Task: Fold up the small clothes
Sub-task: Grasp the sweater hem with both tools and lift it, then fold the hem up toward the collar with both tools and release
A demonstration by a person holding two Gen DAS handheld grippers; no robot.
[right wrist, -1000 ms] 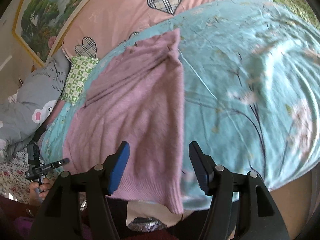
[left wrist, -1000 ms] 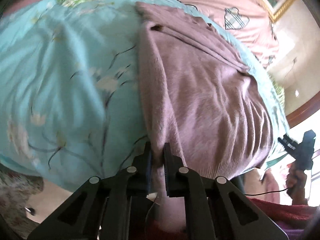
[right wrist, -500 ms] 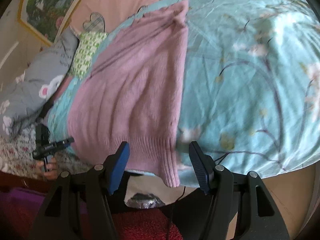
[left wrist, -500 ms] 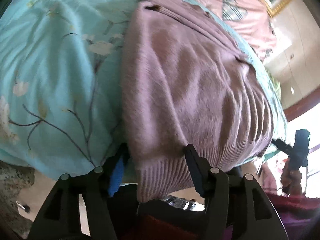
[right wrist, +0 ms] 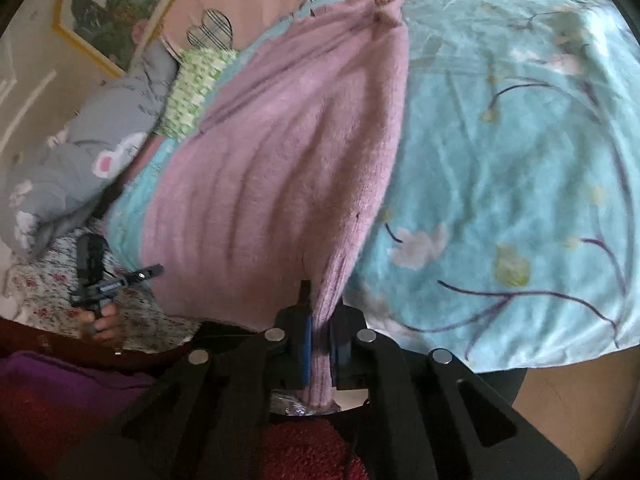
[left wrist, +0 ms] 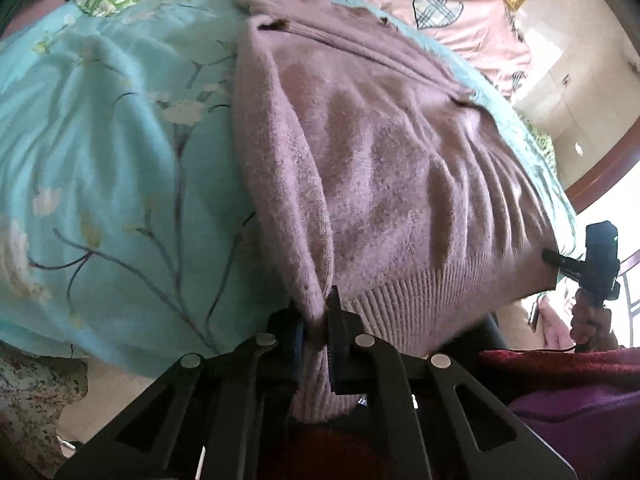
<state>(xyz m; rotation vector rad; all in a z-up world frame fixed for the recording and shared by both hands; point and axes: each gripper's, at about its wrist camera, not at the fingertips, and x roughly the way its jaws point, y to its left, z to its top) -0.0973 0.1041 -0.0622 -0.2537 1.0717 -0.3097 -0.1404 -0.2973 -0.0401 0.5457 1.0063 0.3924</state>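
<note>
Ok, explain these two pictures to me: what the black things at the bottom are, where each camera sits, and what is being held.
No robot here: a person holds a two-finger gripper in each hand, and a fisheye camera on each looks forward along its fingers. One picture is from the left gripper, the other from the right gripper; the black bars are their fingers. A mauve sweater lies on a teal flowered quilt on a bed. Each gripper is shut on a near corner of the sweater's ribbed hem. In each view the other gripper shows at the side.

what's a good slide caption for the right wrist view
Right gripper shut on the ribbed hem corner of a mauve knitted sweater spread over a turquoise floral bedsheet.
</note>
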